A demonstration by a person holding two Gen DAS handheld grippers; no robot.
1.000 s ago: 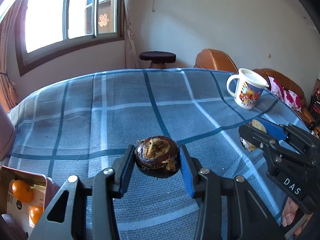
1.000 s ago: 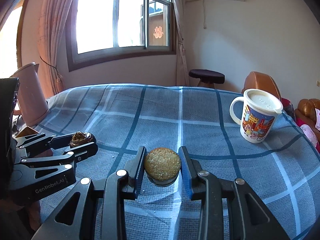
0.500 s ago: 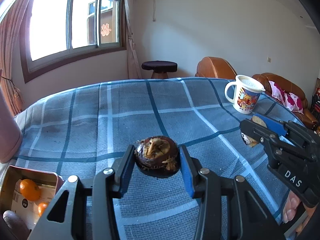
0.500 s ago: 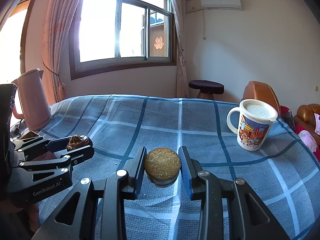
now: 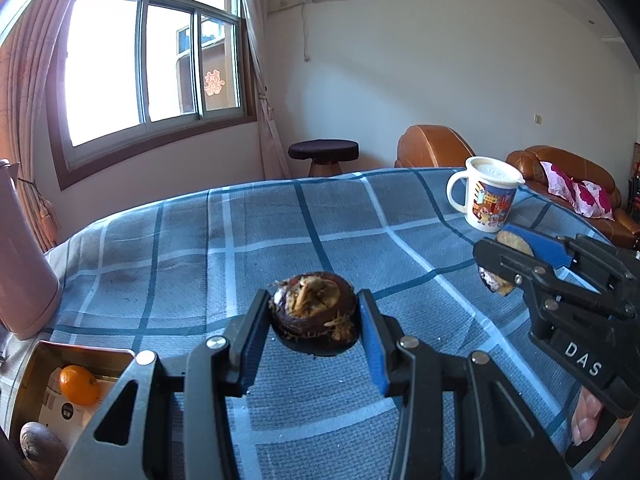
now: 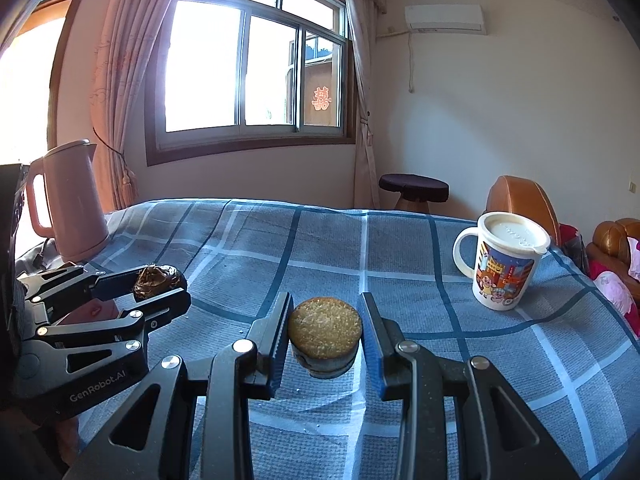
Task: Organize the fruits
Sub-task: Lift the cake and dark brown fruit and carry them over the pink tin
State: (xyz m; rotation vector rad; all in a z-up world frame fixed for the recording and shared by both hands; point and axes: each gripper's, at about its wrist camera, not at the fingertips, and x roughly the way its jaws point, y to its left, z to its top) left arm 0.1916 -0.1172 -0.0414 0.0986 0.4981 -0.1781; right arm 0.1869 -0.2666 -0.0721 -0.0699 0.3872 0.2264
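In the left wrist view, the left gripper is closed on a dark fruit half, its blue pads pressing either side of the dark brown rind; the cut face points up and shows shrivelled tan pulp. The piece is held clear above the surface, which is covered in a blue plaid cloth. At the lower left an open box holds a small orange fruit, and a brown round fruit lies at its near corner. A pink kettle stands at the left edge, and a cartoon-printed mug with a lid stands far right. The right gripper reaches in from the right, clamped on a pale-topped fruit piece, with a person's fingers visible below its handle. In the right wrist view, the right gripper is fully closed on the pale-topped fruit piece, whose flat, grainy tan face looks up over a dark rind, held above the surface. The left gripper enters from the left, gripping the dark fruit half, well apart from the other piece. The pink kettle stands behind it, and the mug stands on the cloth to the right.
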